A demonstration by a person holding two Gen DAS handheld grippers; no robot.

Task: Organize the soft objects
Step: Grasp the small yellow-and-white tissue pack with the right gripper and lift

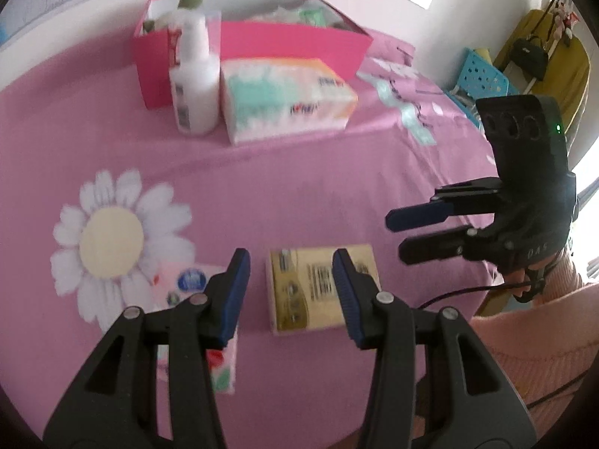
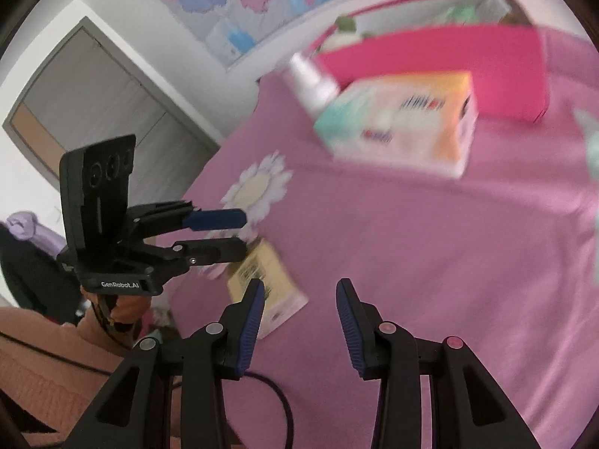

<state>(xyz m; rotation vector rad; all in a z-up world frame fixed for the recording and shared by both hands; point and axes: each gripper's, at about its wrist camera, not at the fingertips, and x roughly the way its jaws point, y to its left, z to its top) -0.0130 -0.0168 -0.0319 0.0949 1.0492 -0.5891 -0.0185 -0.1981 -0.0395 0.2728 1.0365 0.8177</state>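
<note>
A yellow tissue pack [image 1: 303, 288] lies on the pink cloth just ahead of my open left gripper [image 1: 290, 262], between its fingers' line. A small pink floral tissue pack [image 1: 187, 284] lies by the left finger. A large tissue pack [image 1: 288, 101] and a white bottle [image 1: 194, 82] stand before the pink box [image 1: 292, 45]. My right gripper [image 1: 397, 237] hovers open and empty at the right. In the right wrist view the right gripper [image 2: 299, 295] is open over the cloth, the yellow pack [image 2: 265, 280] at its left finger, and the left gripper [image 2: 241, 234] beyond.
The pink box [image 2: 449, 60] holds soft items at the back. A daisy print [image 1: 112, 239] marks the cloth. A blue perforated basket [image 1: 483, 78] and a yellow garment sit off the right edge. A door and wall map show in the right wrist view.
</note>
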